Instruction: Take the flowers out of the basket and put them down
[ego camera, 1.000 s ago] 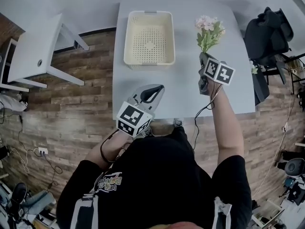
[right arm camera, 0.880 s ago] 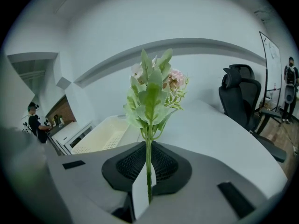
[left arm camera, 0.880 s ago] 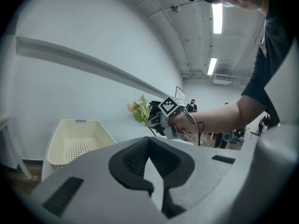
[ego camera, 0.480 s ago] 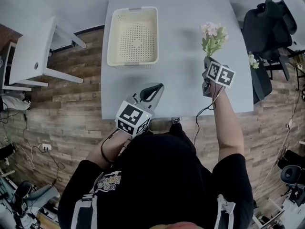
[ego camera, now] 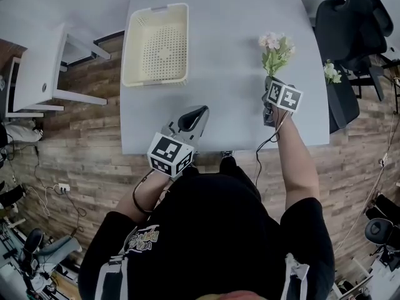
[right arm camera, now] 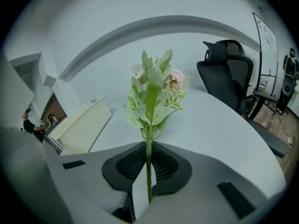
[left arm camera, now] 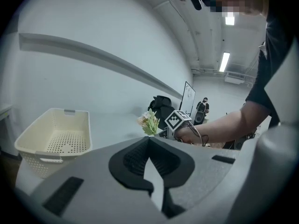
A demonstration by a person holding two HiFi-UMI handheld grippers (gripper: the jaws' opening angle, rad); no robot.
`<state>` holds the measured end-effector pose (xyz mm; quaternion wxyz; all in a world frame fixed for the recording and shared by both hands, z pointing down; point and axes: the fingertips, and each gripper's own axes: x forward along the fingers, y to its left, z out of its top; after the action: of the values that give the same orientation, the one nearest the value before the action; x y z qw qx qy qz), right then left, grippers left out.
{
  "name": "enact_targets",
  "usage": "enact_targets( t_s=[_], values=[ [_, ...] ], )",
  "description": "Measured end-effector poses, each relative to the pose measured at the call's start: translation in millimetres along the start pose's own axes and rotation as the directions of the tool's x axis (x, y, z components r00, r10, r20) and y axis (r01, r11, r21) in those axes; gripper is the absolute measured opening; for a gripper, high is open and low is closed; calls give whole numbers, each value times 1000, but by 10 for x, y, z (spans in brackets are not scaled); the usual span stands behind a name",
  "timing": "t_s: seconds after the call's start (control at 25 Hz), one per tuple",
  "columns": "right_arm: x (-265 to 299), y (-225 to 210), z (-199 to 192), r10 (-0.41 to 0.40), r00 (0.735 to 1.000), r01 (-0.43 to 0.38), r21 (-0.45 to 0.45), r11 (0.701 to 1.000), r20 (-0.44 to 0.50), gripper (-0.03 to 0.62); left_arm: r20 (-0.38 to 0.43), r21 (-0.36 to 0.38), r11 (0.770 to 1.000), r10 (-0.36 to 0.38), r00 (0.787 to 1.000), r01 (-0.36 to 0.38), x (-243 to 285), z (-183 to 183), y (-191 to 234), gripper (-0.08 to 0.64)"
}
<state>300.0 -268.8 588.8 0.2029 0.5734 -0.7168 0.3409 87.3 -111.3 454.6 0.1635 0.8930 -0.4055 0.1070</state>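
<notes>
Right gripper (ego camera: 269, 83) is seen clamped narrow on the stem of the flowers (ego camera: 275, 47), held upright over the table (ego camera: 231, 105), the empty basket (ego camera: 129, 52) well off to its left; removal is judged done, setting-down not yet.

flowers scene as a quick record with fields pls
flowers: stem clamped in right gripper, over table, right of basket
basket: empty, at table's far left
right gripper: shut on flowers
left gripper: shut, empty, by table's near edge
task: flowers out of basket, not yet released
</notes>
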Motion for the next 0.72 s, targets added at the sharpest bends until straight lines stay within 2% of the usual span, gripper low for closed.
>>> enact_targets(
  t_s=[0.72],
  values=[
    [375,-481,-292,11,994,-14,-30,999,-110,46,-17,-33,997,72,997,-72,618,-114,-316,6]
  ],
)
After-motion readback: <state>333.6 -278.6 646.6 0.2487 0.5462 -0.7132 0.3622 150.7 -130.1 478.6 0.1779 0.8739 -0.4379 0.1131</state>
